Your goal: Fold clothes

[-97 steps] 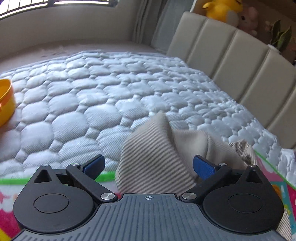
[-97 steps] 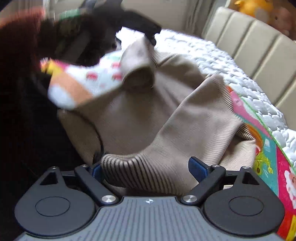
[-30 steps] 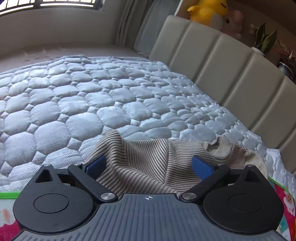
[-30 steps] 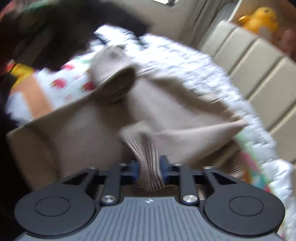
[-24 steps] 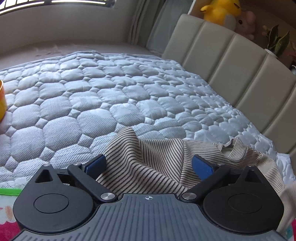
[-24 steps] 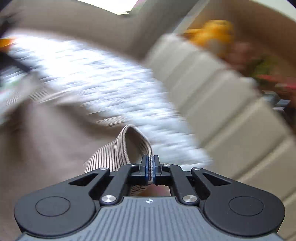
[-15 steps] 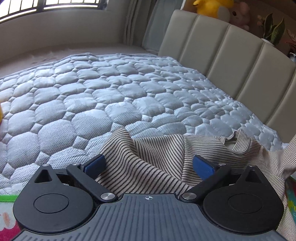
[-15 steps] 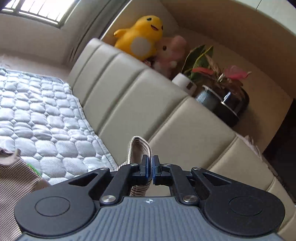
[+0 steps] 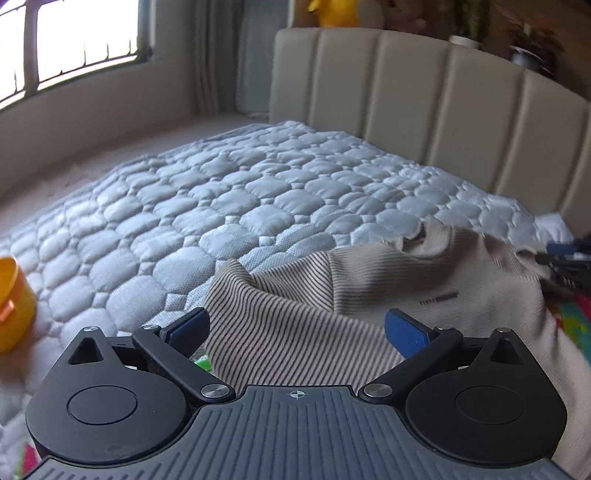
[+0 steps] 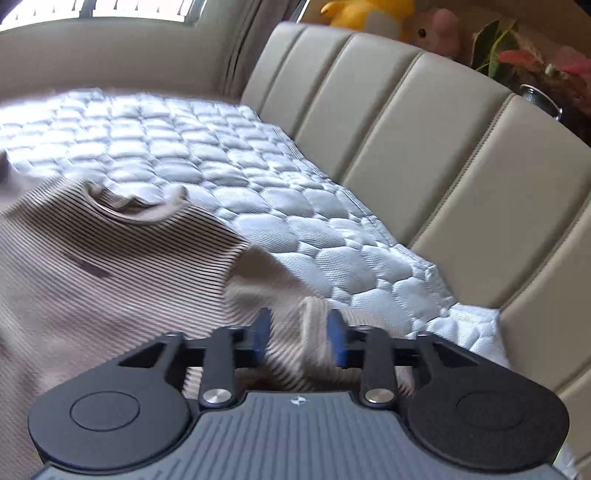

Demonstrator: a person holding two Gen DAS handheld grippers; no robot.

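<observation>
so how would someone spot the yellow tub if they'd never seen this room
Start at the quilted mattress that runs out from the beige headboard. Go to its near left edge, well left of the striped top. The yellow tub sits there, the only bright plastic thing on the white quilting.

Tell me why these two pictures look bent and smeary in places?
Left wrist view: fisheye lens bows the headboard; window glare is blown white. Right wrist view: motion blur smears the striped sweater near the right gripper, and the plush toys.
</observation>
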